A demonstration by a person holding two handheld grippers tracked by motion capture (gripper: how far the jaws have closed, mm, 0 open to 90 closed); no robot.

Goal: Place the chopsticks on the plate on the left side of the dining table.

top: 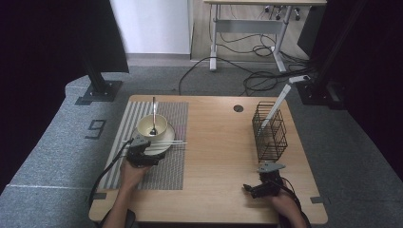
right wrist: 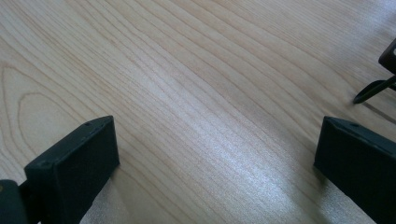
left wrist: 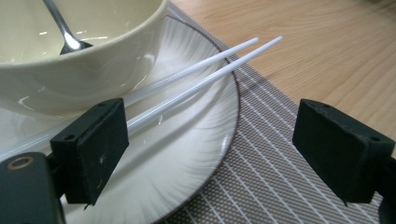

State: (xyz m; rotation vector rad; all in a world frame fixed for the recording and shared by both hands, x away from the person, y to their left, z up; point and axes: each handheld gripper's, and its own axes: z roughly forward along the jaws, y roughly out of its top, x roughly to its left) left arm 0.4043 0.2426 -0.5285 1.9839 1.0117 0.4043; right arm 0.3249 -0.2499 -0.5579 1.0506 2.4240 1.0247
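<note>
- Grey carpet floor, wooden counter [top: 218,142] centre frame, second desk and loose cables at the top of the high view.
- Striped placemat [top: 168,166] on the left half of the counter carries a plate [top: 159,148], a cream bowl [top: 152,126] on it, and a spoon [top: 153,114] standing in the bowl.
- Two white chopsticks [top: 171,142] lie across the plate just below the bowl, tips pointing right past the rim.
- Wire basket [top: 270,130] at right-centre already holds one white utensil, leaning out of its top.
- Judgement: looks like clearing cutlery into the basket; one item in, chopsticks and spoon left.
- Left hand-held gripper [top: 140,154] sits at the plate's lower-left edge. Jaws wide apart, gripping nothing.
- Right hand-held gripper [top: 266,185] rests low on bare counter, lower right, below the basket. Jaws wide open, empty.
- Left gripper view adds detail: chopsticks [left wrist: 196,79] pass just behind the left pad, not between the pads; the gap is over plate [left wrist: 187,154] rim and mat [left wrist: 271,177].
- Right gripper view shows wood grain between the pads, plus a dark basket foot at the right edge.
</note>
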